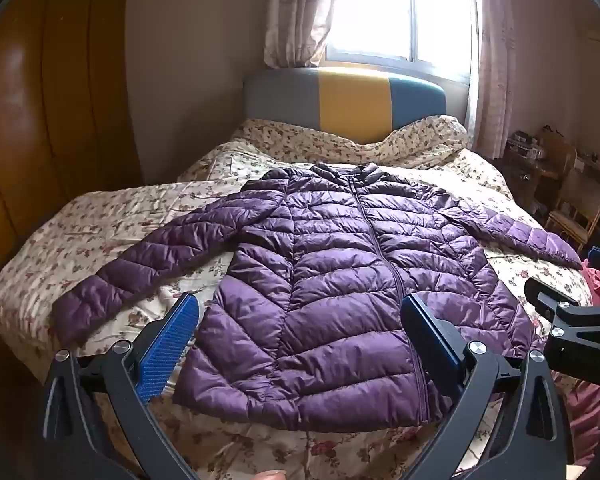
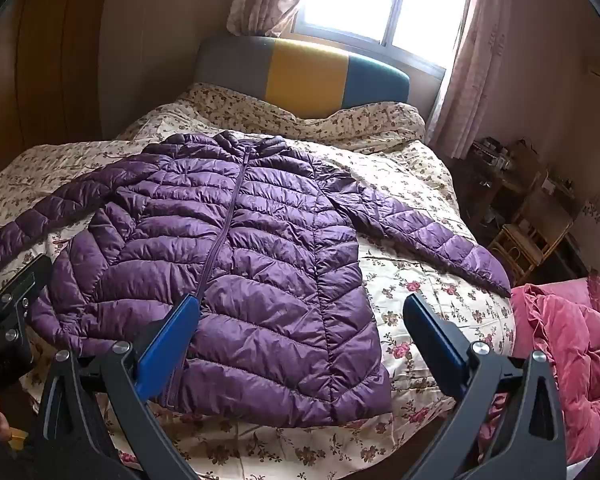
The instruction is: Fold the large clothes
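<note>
A: Largest first. What carries the work?

B: A bed (image 1: pixel 100 220) under a floral quilt, its headboard (image 1: pixel 340 96) in grey, yellow and teal panels below a bright window (image 1: pixel 400 8). A pink quilt (image 2: pixel 572 360) lies bunched at the bed's right edge.

A: And the task's thing?

B: A purple down jacket (image 1: pixel 332 288) lies flat on the bed, front up, zipped, collar toward the headboard, hem nearest the cameras. Both sleeves are spread outward and slant toward the foot: left sleeve (image 1: pixel 148 264), right sleeve (image 2: pixel 428 232).

A: The grippers?

B: Left gripper (image 1: pixel 300 344) hovers over the left half of the hem, right gripper (image 2: pixel 300 344) over the hem's right corner. On each the blue-padded fingers (image 1: pixel 168 348) stand wide apart, holding nothing; neither is seen touching the fabric.

A: Which step, by judgement?

B: The very start: the garment is laid out, no fold made. The next move likely calls for pinching a sleeve or a side edge and carrying it across the body; the slick, puffy shell may slip or spring back.

A: Any writing?

B: None legible; no brand or label shows.
</note>
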